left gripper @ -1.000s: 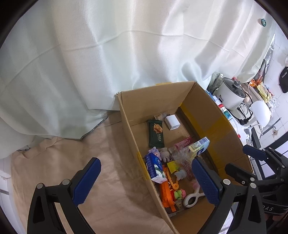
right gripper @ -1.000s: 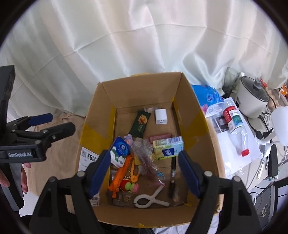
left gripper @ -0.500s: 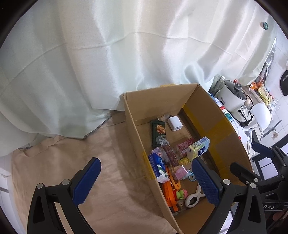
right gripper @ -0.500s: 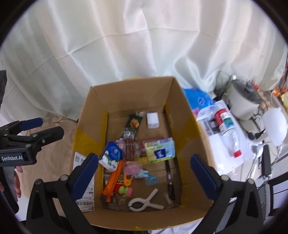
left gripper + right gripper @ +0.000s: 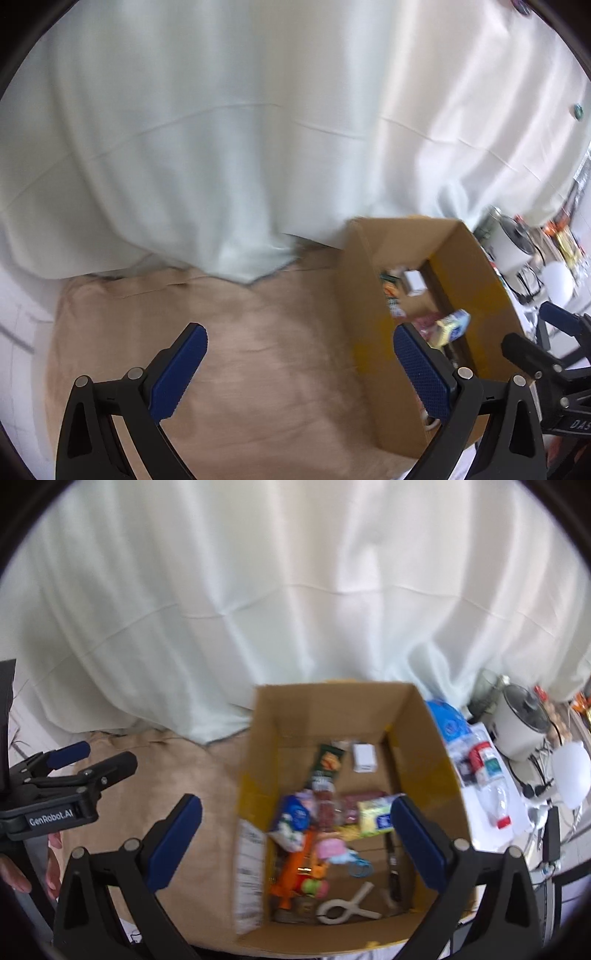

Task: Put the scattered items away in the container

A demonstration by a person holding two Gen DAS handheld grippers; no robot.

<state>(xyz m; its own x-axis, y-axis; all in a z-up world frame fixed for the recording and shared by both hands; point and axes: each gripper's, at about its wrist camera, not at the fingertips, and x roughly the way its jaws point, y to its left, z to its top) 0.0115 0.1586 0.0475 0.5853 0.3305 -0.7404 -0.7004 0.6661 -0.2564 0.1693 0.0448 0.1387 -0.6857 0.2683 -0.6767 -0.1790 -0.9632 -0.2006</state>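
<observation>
Both hands look empty here; left gripper (image 5: pixel 299 365) spread wide over bare tan cloth (image 5: pixel 258 350), right gripper (image 5: pixel 295 842) just as wide above the cardboard box (image 5: pixel 424 731); the scattered stuff, orange toy (image 5: pixel 295 867), white clip (image 5: pixel 347 904), green snack bar (image 5: pixel 327 764), charger cube (image 5: pixel 364 757), already sits inside the box at the bench's right side. Best move I'd say: scan the cloth for stragglers before calling it done, keep clear of the box wall. Versus half a second ago both views have swung left; the box slid rightward, more blur.
</observation>
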